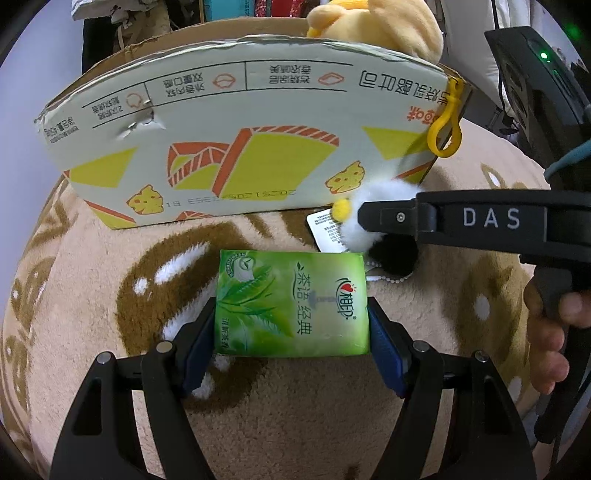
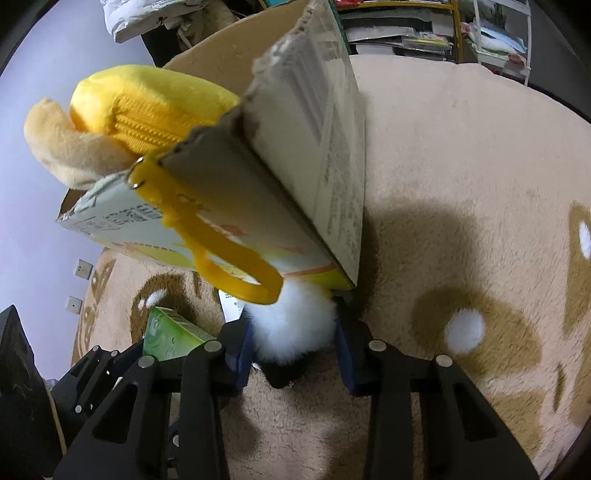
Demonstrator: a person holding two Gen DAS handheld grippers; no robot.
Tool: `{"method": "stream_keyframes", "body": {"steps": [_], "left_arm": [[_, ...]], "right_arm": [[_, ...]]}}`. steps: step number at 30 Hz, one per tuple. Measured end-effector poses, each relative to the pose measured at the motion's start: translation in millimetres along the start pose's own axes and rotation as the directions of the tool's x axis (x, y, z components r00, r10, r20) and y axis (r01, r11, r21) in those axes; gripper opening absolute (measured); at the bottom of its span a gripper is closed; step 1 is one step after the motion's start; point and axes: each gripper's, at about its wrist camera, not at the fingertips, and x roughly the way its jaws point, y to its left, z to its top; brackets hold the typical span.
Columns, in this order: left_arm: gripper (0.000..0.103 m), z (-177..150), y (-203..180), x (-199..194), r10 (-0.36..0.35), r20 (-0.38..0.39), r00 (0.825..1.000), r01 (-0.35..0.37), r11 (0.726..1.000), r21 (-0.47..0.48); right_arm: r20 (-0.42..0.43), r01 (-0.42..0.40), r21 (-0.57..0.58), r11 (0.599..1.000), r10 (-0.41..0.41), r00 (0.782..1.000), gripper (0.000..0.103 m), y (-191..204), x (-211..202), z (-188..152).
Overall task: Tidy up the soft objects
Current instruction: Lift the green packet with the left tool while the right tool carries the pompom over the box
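A green tissue pack (image 1: 291, 299) lies on the plush rug (image 1: 92, 295), and my left gripper (image 1: 291, 317) is shut on it, with a blue pad against each side. The pack's corner (image 2: 166, 332) also shows in the right wrist view. A small white fluffy toy (image 2: 291, 321) with a yellow beak and a black part lies at the foot of the cardboard box (image 1: 221, 122). My right gripper (image 2: 293, 328) is shut on this toy, which fills the gap between the pads. From the left wrist view that gripper (image 1: 364, 216) reaches in from the right onto the white toy (image 1: 384, 192).
A yellow plush toy (image 2: 147, 99) sits in the box, its yellow plastic clip (image 2: 236, 266) hanging over the corner. A white paper tag (image 1: 325, 229) lies beside the white toy. A person's hand (image 1: 550, 332) holds the right gripper's handle. Shelves (image 2: 406, 29) stand behind the rug.
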Motion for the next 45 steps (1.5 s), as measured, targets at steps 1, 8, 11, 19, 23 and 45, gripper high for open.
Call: {"method": "stream_keyframes", "body": {"steps": [1,8,11,19,23,45], "left_arm": [[0.074,0.2,0.0,0.1,-0.001,0.002,1.000,0.001,1.000,-0.002],[0.074,-2.9,8.5,-1.8,0.018,0.030,0.999,-0.018,1.000,-0.007],[0.074,-2.9,13.8,-5.1,0.036,0.045,0.998,-0.035,0.999,-0.010],[0.074,-1.7,22.7,-33.1,0.084,0.136,0.987,-0.080,0.996,-0.032],[0.074,3.5,29.8,-51.2,0.110,0.201,0.974,-0.100,0.993,-0.056],[0.074,45.7,57.3,-142.1,0.218,0.482,0.849,-0.203,0.976,-0.084]], "right_arm": [[-0.001,-0.002,0.000,1.000,0.002,1.000,0.036,0.3,-0.6,-0.5],[0.027,-0.025,-0.005,1.000,0.025,0.999,0.027,6.1,-8.6,-4.9],[0.048,-0.024,-0.006,1.000,0.024,0.999,0.026,7.2,-13.9,-9.8],[0.136,-0.050,0.008,0.999,0.049,0.989,0.025,6.9,-48.1,-18.3],[0.197,-0.059,-0.001,0.998,0.059,0.979,0.025,9.6,-69.5,-21.9],[0.508,-0.076,-0.063,0.995,0.098,0.856,0.025,31.4,-183.6,-0.9]]}}
